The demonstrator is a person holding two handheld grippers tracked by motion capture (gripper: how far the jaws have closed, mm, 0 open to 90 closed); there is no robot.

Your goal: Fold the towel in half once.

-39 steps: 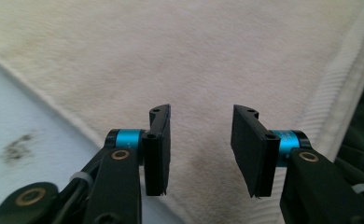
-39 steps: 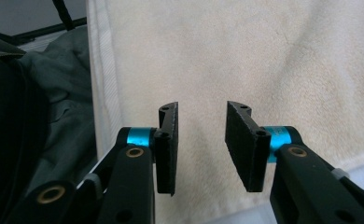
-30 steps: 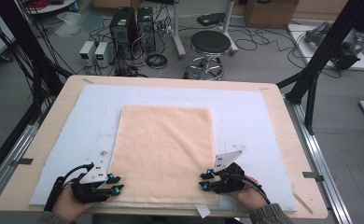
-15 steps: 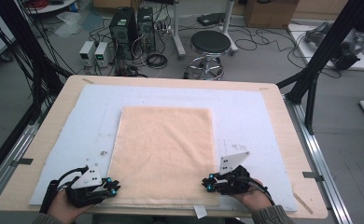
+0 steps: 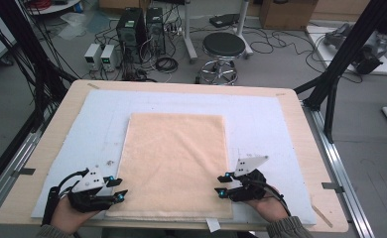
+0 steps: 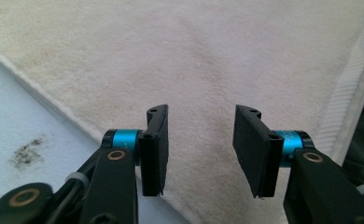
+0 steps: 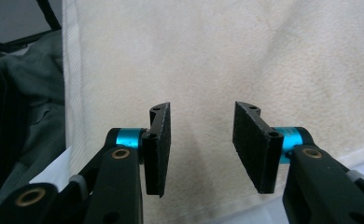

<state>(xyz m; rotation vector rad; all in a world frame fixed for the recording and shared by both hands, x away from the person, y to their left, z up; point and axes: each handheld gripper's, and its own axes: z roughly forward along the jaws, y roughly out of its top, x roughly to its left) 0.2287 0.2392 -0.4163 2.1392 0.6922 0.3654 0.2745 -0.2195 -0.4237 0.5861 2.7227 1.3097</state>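
Both claws, left (image 5: 116, 189) & right (image 5: 223, 184), just opened, nothing gripped, at towel's (image 5: 174, 158) near corners; long axis runs away from them.

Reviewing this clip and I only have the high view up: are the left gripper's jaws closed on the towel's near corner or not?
Observer: No. In the left gripper view the left gripper has its jaws apart, having just been opening, with the peach towel lying flat beneath the gap, not pinched.
Operator: And the right one?
Observer: The same. The right gripper has also just been opening; its pads stand clear of the cloth under them.
Operator: Anything on the mat near the left hand?
Observer: A dark smudge sits on the pale blue mat, just off the towel's edge.
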